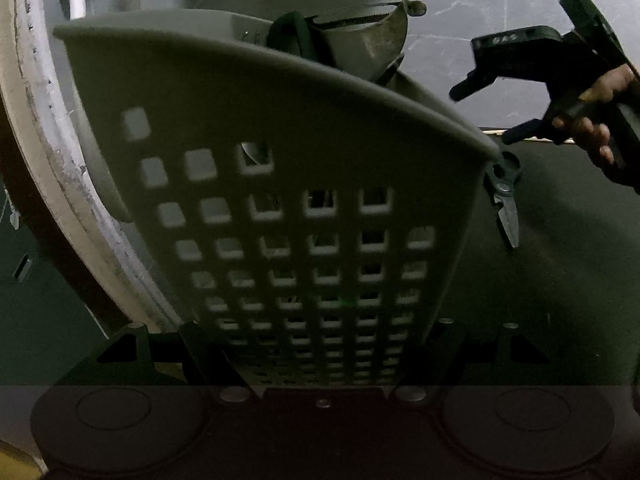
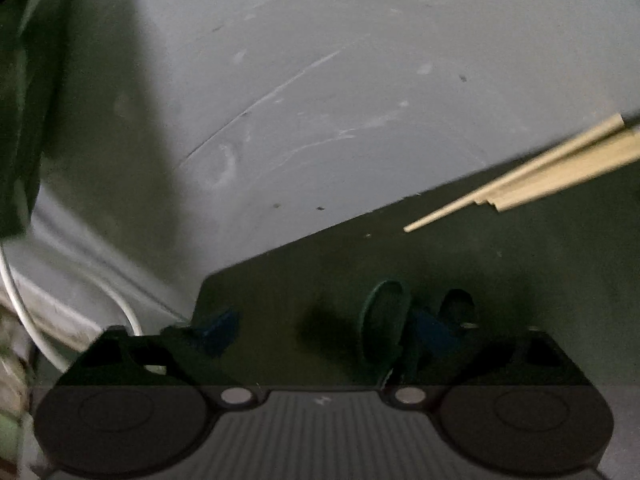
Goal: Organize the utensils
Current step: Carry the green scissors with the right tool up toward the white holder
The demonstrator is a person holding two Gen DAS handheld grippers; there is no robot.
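Observation:
In the left wrist view a grey perforated utensil basket [image 1: 280, 184] fills the frame, tilted, and my left gripper [image 1: 320, 344] is shut on its lower wall. A dark handle and a serrated metal tool [image 1: 368, 36] stick out of its top. Scissors [image 1: 507, 204] lie on the dark mat beside its right corner. My right gripper [image 1: 488, 108] is held in a hand at the upper right, jaws apart and empty. In the right wrist view the right gripper [image 2: 324, 332] is open just above the scissors' dark handle loops [image 2: 384, 320]. Wooden chopsticks [image 2: 532, 184] lie on the mat at right.
A dark green mat [image 2: 480, 264] covers the table over a grey floor [image 2: 320, 80]. A white round rim [image 1: 52, 184] curves behind the basket at left. A white cable [image 2: 24, 320] runs at the far left.

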